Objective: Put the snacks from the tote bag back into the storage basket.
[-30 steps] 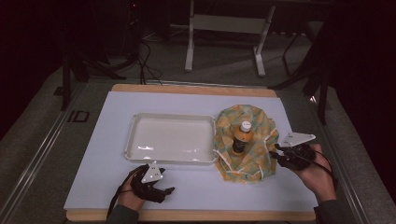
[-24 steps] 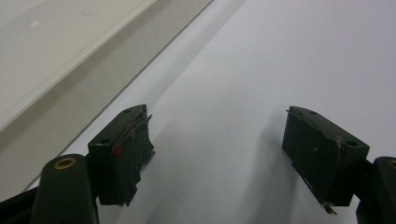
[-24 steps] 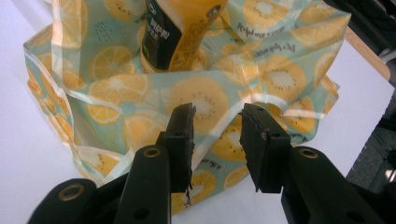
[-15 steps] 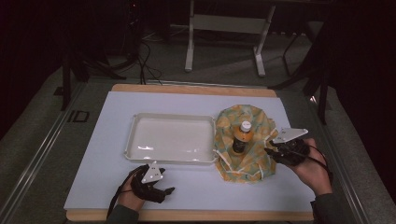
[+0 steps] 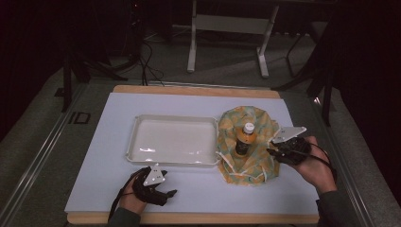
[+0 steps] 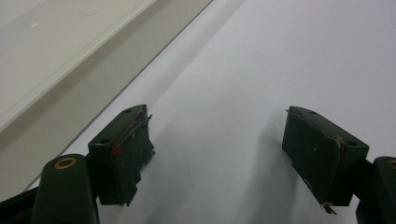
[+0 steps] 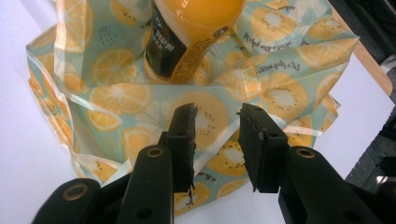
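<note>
Cloth, plastic and wood on a matt counter

The bag point(image 7: 205, 107) is seen as thin printed cloth, creased and faintly shiny along its hems. The bottle point(image 7: 187, 32) is smooth, glossy plastic with a glossy printed label. The tray point(image 5: 175, 141) is made of smooth, glossy white plastic. The counter point(image 5: 189, 194) is covered by a matt white sheet and edged in wood. The fingers point(image 7: 184, 135) of the right gripper point(image 7: 217, 128) are matt black plastic, scuffed at the pads.

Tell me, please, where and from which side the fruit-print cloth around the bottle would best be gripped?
Probably at the raised fold of the cloth on its right edge, coming in low from the right, where the right gripper already straddles it. The fold stands up off the table, thin enough for the closing jaws, and lies clear of the upright bottle.
</note>
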`<state>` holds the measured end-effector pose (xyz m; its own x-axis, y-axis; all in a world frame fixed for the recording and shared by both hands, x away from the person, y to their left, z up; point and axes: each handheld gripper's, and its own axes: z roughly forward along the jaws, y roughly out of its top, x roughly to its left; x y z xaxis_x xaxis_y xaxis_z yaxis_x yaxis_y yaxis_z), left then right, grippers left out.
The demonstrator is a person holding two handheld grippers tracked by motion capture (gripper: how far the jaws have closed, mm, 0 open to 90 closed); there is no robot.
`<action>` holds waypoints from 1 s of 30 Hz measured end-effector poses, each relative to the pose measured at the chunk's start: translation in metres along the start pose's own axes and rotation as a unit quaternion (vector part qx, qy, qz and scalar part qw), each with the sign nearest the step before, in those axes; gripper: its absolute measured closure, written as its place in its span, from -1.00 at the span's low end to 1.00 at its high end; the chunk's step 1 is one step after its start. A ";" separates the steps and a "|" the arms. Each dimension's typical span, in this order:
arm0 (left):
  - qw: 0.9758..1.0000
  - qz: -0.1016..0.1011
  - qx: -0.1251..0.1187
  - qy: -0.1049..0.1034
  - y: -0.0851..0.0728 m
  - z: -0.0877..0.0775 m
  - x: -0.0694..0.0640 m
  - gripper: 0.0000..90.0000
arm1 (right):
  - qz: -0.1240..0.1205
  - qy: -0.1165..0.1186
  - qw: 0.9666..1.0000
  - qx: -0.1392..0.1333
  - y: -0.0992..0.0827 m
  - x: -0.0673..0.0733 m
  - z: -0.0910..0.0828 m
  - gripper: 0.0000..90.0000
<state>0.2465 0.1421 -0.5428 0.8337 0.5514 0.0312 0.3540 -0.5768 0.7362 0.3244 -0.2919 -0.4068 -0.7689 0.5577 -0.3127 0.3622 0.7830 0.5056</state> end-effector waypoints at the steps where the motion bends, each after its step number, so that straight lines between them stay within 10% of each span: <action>1: 1.000 0.000 0.000 0.000 0.000 0.000 0.000 -0.48 | -0.002 0.001 1.000 0.005 0.001 0.000 0.000 0.47; 30: 1.000 -0.001 0.001 -0.001 0.000 0.000 0.000 -0.48 | -0.047 0.010 0.999 0.010 0.028 -0.008 -0.005 0.47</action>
<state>0.2467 0.1421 -0.5429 0.8344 0.5503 0.0285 0.3554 -0.5770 0.7354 0.3382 -0.2762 -0.3858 -0.8109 0.4752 -0.3416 0.2980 0.8376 0.4578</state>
